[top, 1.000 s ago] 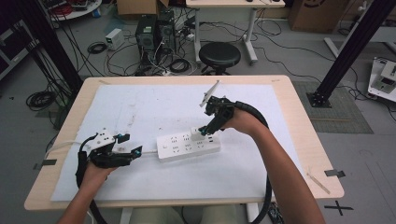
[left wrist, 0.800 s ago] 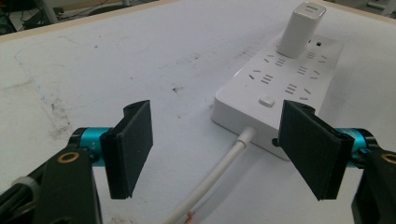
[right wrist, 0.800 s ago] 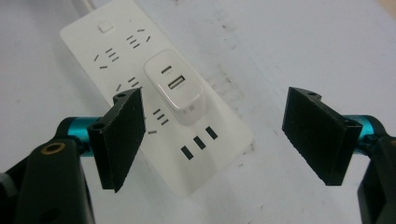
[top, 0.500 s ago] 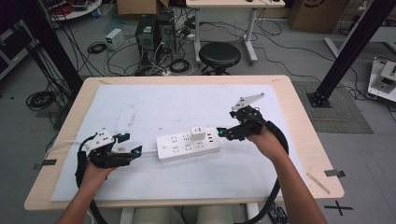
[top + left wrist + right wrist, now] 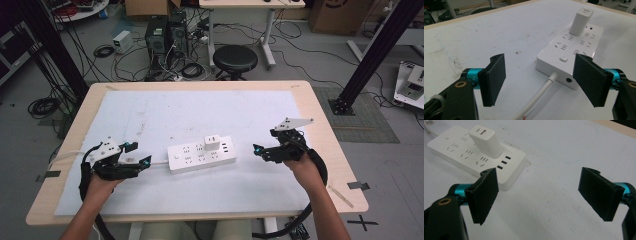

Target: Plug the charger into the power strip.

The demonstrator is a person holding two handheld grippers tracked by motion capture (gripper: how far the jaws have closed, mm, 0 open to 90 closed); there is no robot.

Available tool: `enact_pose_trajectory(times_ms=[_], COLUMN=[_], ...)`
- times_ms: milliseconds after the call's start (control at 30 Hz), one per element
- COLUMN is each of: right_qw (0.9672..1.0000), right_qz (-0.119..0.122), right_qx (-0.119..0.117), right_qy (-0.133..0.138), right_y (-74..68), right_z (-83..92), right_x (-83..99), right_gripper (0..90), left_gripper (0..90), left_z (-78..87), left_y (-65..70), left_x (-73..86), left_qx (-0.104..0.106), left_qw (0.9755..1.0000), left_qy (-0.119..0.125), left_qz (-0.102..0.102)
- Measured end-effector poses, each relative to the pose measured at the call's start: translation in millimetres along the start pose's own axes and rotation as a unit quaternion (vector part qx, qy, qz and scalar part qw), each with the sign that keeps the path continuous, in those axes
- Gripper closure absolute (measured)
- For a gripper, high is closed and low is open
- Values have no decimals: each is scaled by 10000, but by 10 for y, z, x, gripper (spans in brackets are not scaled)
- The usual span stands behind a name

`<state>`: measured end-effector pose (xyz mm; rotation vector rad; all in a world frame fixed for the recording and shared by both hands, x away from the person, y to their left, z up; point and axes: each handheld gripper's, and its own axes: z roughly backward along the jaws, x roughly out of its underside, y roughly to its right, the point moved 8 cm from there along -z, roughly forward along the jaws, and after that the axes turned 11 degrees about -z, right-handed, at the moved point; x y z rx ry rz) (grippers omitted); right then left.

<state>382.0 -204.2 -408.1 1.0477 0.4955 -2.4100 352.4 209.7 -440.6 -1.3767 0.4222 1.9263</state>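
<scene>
white charger (image 5: 211, 142) plugged upright into power strip (image 5: 201, 155): light, rigid, smooth; grasp flat sides. left gripper (image 5: 141, 162) and right gripper (image 5: 256, 150) gape empty.

The right gripper (image 5: 539, 195) has just been opening, nothing between its jaws; the power strip (image 5: 461, 152) with its white charger (image 5: 485, 141) lies ahead-left.

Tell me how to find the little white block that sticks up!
Look at the middle of the white mat on the wooden table, where a white power strip lies between the two grippers. The USB charger stands plugged into its top. It is the one thing rising above the strip's flat sockets.
</scene>
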Motion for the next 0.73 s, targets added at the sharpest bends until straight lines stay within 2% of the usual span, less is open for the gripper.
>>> enact_pose_trajectory(times_ms=[200, 733], right_qw=[9998, 9987], right_qz=[-100, -394], right_qx=[119, 295], right_qy=[95, 117], right_y=[27, 145], right_z=[36, 168], right_x=[105, 323], right_gripper=[161, 159], left_gripper=[266, 266], left_z=[23, 30], left_y=[1, 19], left_x=[14, 15], left_qx=[-12, -72], left_qw=[10000, 10000], left_qy=[-12, -13], left_qz=[24, 33])
